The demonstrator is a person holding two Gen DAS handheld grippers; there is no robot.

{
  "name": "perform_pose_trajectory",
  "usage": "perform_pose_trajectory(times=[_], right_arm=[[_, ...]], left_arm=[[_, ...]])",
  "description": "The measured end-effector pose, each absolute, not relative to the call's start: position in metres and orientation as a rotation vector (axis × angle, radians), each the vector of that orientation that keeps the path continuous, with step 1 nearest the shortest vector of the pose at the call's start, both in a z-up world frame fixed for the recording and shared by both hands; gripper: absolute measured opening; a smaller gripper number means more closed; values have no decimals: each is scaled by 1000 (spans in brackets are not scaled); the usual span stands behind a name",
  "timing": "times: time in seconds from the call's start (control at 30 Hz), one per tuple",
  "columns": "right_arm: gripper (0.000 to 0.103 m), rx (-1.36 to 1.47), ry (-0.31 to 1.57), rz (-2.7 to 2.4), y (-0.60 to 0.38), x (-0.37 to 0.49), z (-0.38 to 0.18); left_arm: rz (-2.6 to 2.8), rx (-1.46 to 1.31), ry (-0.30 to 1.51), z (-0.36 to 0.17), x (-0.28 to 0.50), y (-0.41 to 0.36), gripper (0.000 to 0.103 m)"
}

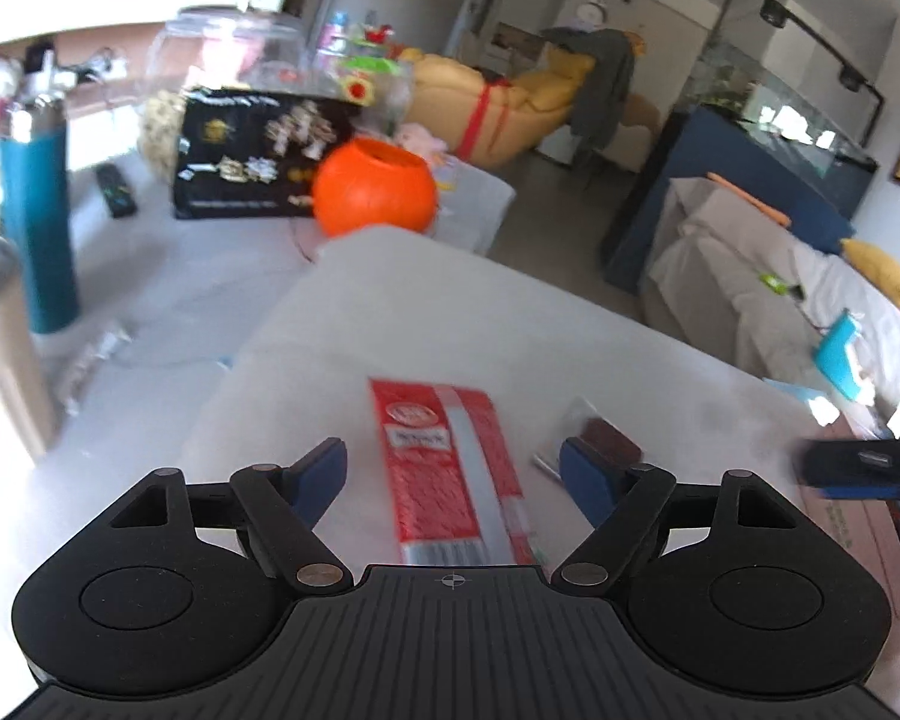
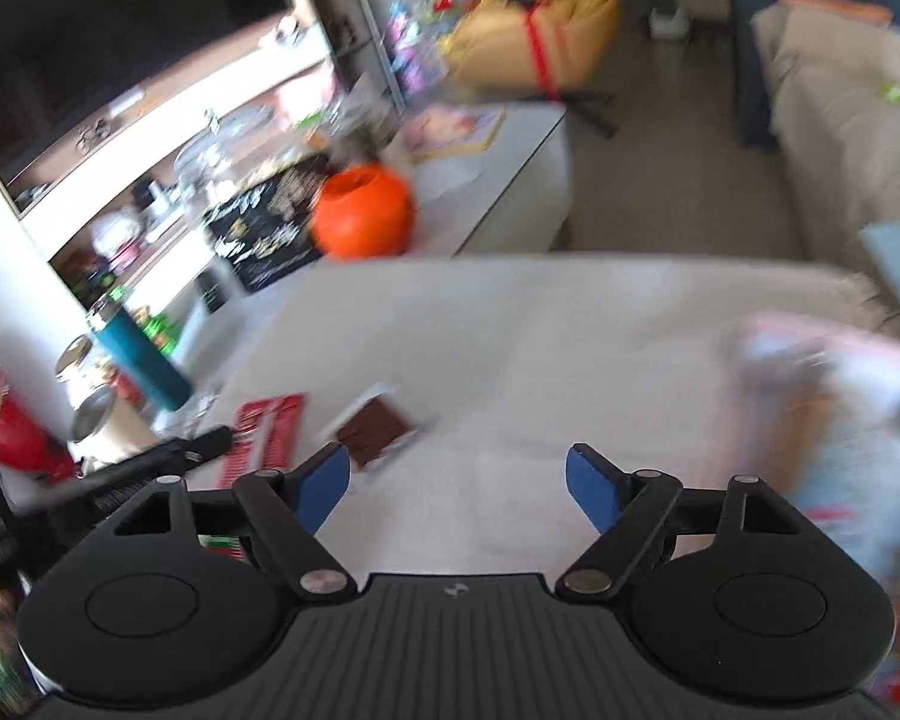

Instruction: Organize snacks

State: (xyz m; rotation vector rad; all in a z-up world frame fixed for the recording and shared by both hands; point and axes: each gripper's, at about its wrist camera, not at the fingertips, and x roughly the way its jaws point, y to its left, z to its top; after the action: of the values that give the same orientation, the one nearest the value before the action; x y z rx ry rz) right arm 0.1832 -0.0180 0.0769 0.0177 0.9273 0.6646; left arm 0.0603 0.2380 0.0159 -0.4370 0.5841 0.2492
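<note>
A long red snack packet (image 1: 444, 420) lies flat on the white cloth-covered surface (image 1: 450, 312). My left gripper (image 1: 453, 471) hangs over its near end, open, one blue pad on either side and neither touching it. Just beyond the right pad lies a brown chocolate snack (image 1: 606, 438) in a clear wrapper. In the right wrist view my right gripper (image 2: 456, 480) is open over bare cloth with nothing between its fingers. The brown snack (image 2: 375, 429) sits just ahead of its left finger, the red packet (image 2: 267, 432) further left. An orange round pot (image 1: 375, 186) stands behind on a low table.
A black box (image 1: 246, 156), a teal bottle (image 1: 39, 222), a remote (image 1: 114, 189) and a glass jar (image 1: 228, 48) crowd the low table. A red can (image 2: 12, 426) stands at the left. Blurred colourful packets (image 2: 840, 420) lie at the right. A covered sofa (image 1: 750, 276) is beyond.
</note>
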Motion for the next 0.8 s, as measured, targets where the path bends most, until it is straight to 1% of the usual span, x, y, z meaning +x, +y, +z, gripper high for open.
perform_pose_trajectory(times=[0.17,0.33,0.4,0.43,0.47,0.53,0.63,0.8], right_arm=[[80,-6,999,623,43,196,47],[79,-77,978,593,93,216,31],[68,-119,994,584,103,224,22],[59,-140,997,579,104,225,19],[52,-171,963,583,102,221,20],[49,-222,949,608,97,214,19],[48,-259,930,634,74,192,19],[48,-293,893,690,18,124,18]], left_arm=[[213,-294,579,3,57,221,74],[204,-318,564,5,51,225,72],[208,-330,569,4,49,228,72],[211,-346,579,3,48,231,72],[211,-363,583,2,48,234,71],[208,-385,577,2,47,237,70],[214,-375,577,2,48,236,69],[236,-297,590,1,53,225,69]])
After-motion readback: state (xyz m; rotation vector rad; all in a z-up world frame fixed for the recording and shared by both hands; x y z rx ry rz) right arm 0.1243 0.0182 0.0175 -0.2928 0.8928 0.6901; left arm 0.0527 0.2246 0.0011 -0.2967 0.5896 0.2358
